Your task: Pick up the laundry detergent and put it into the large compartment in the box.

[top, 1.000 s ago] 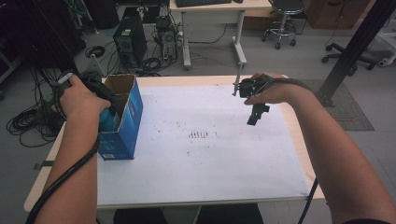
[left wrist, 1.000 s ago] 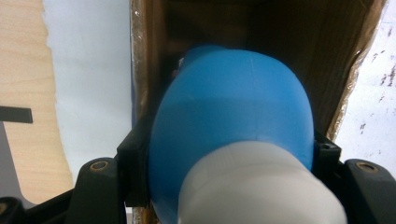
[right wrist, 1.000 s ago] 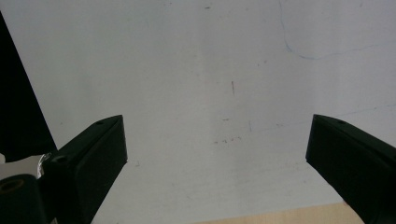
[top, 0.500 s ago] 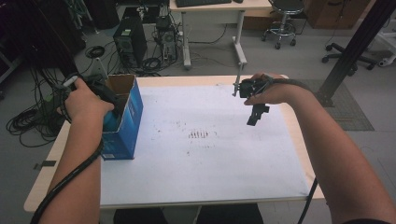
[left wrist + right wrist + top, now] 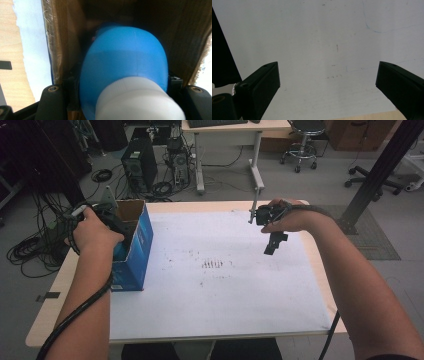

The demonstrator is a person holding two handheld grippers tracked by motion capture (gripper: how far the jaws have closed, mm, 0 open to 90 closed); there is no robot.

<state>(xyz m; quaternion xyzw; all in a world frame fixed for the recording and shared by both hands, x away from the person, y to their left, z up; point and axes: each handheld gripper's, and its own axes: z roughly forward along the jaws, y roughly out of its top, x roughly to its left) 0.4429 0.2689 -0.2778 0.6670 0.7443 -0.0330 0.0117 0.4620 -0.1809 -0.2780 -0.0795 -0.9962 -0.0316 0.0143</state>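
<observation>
left tool [image 5: 117, 227]: pinching blue bottle [image 5: 125, 62] inside box [image 5: 137, 245]; cardboard walls close around
right tool [image 5: 270, 245]: spread, over white sheet [image 5: 225, 285]

Setting: lab or office workroom. Evidence: computer towers [image 5: 136, 167] on grey floor [image 5: 235, 187], tangled cables [image 5: 30, 251], desk [image 5: 227, 127] with keyboard [image 5: 215, 122], rolling stools [image 5: 301, 142], black frame post [image 5: 382, 167], paper-covered wooden work surface [image 5: 310, 270].

Blue bottle [image 5: 125, 62] blurred, bottom edge cuts white cap [image 5: 137, 102].
</observation>
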